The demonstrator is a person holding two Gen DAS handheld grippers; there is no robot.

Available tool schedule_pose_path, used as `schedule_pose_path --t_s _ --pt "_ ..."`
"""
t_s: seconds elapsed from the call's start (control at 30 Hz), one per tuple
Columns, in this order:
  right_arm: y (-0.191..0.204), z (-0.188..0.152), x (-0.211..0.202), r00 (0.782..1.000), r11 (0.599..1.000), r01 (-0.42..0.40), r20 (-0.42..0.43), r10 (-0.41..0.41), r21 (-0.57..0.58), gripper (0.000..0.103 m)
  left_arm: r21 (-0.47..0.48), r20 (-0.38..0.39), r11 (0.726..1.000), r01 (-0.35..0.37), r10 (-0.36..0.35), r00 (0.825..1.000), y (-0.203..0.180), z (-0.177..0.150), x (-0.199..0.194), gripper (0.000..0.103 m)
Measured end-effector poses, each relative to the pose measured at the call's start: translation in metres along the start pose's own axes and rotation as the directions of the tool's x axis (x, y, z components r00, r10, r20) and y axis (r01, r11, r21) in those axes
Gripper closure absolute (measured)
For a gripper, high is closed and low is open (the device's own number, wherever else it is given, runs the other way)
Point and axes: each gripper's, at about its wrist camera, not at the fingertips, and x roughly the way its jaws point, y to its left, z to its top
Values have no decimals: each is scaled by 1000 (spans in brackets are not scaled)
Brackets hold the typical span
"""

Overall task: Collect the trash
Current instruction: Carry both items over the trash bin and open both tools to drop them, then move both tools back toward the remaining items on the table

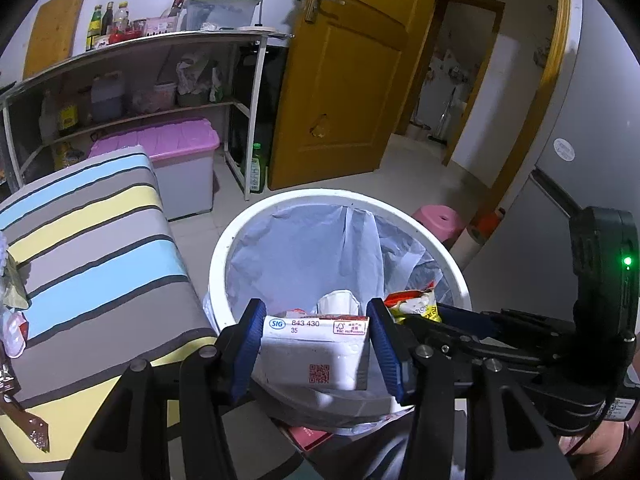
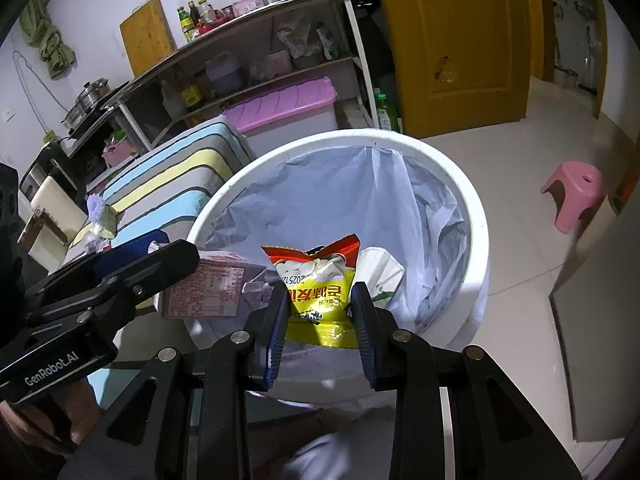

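Pale tiled floor point(image 2: 520, 128); white bin point(image 2: 476, 216); yellow door point(image 1: 344, 80).

bin point(image 2: 476, 216) white | carton point(image 1: 316, 350) white | snack packet point(image 2: 320, 284) yellow-red | stool point(image 2: 576, 192) pink

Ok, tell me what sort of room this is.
Probably a home kitchen or utility corner: a shelf rack with sauce bottles, a stacked steamer pot and a cutting board against the wall.
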Motion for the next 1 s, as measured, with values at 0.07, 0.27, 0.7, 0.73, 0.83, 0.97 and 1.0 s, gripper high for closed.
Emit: schedule_pose_path --t_s 0.07,0.27,0.7,0.73,0.83,0.97,1.0 --pt "0 -1 0 1000 1000 -4 -1 4 1 69 -3 -5 1000 2 -2 1000 1 1 1 50" --pt "-1 -2 0 1000 1000 -8 6 8 15 56 -9 5 1000 0 1 1000 1 2 -3 50" --pt "11 -2 -19 998 1000 -26 54 27 -11 56 -48 49 999 -20 22 999 15 -8 -33 50" --pt "14 -2 -21 998 999 -29 59 30 -16 56 -53 52 998 -25 28 998 15 -9 -36 50" --pt "21 -3 -26 997 999 -38 70 40 -30 56 -69 62 997 -36 40 997 21 -14 -48 50" --pt "33 -7 -33 996 997 -52 76 55 -49 56 -78 69 996 -52 57 996 28 -23 -62 50" --pt "36 -7 -34 995 997 -57 77 61 -54 57 -80 72 995 -54 60 996 29 -25 -65 50"
